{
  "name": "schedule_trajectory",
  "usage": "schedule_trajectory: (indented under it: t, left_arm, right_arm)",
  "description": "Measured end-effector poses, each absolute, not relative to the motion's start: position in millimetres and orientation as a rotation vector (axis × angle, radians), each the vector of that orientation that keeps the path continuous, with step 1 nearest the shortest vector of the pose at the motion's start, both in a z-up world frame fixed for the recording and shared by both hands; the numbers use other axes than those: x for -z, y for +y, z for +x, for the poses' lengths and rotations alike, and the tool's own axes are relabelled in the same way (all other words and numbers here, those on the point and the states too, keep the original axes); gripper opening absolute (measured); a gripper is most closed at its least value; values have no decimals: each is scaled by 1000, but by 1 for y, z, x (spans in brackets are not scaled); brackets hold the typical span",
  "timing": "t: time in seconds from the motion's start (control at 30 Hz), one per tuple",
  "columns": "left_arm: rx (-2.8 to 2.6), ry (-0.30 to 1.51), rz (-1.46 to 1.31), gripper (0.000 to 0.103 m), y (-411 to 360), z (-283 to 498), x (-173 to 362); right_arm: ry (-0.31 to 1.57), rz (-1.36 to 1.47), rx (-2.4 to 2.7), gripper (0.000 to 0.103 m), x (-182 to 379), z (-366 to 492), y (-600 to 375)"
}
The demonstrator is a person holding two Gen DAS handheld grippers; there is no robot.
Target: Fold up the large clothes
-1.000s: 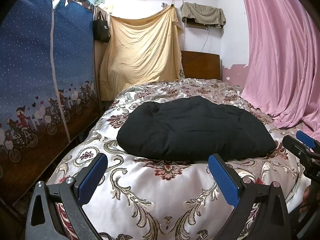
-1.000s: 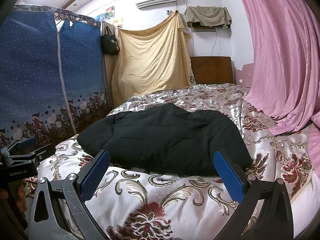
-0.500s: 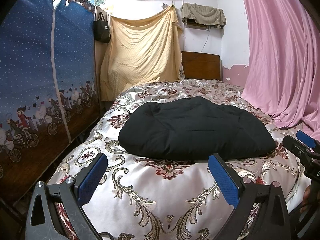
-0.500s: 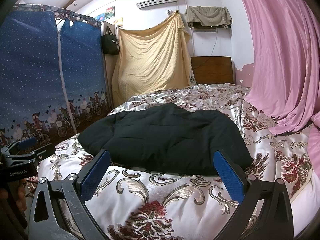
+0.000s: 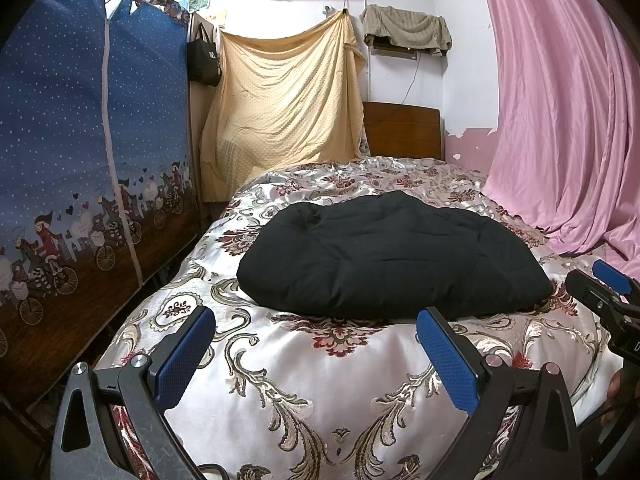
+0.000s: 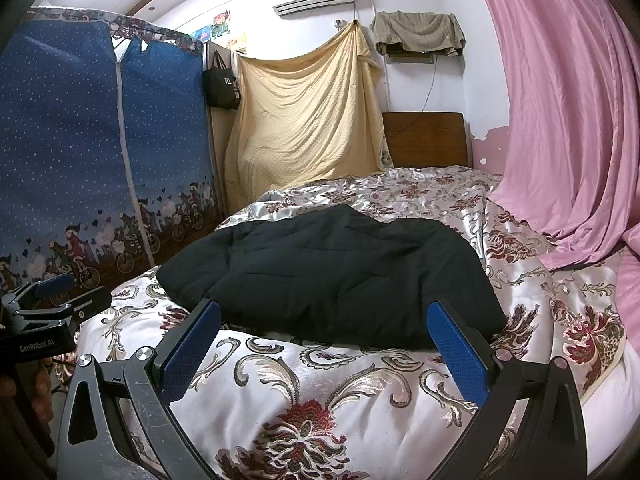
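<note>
A black padded garment [image 5: 384, 258] lies folded in a thick bundle on the middle of the bed; it also shows in the right wrist view [image 6: 336, 272]. My left gripper [image 5: 316, 356] is open and empty, held over the foot of the bed, short of the garment's near edge. My right gripper [image 6: 326, 354] is open and empty, also just short of the near edge. Each gripper shows at the edge of the other's view, the right one [image 5: 608, 292] and the left one [image 6: 52, 300].
The bed has a silver floral bedspread [image 5: 320, 380]. A blue fabric wardrobe [image 5: 80, 160] stands along the left. A pink curtain [image 5: 560, 120] hangs on the right and spills onto the bed. A yellow cloth [image 5: 280, 100] and wooden headboard [image 5: 404, 132] are at the back.
Both grippers have barely shifted; the garment sits slightly lower in the views. Nothing was grasped or released.
</note>
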State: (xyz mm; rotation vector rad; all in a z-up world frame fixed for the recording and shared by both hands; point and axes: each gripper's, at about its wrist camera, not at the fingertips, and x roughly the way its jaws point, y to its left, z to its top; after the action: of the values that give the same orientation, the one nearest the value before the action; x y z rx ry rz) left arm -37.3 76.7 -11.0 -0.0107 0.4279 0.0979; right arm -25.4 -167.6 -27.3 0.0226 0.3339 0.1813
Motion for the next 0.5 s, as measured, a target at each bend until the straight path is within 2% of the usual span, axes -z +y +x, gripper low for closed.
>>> schedule_trajectory:
  t: [0.5]
  left_arm:
    - [-98, 431, -11, 102, 80, -39, 12]
  right_arm:
    - [335, 24, -181, 102, 28, -26, -167]
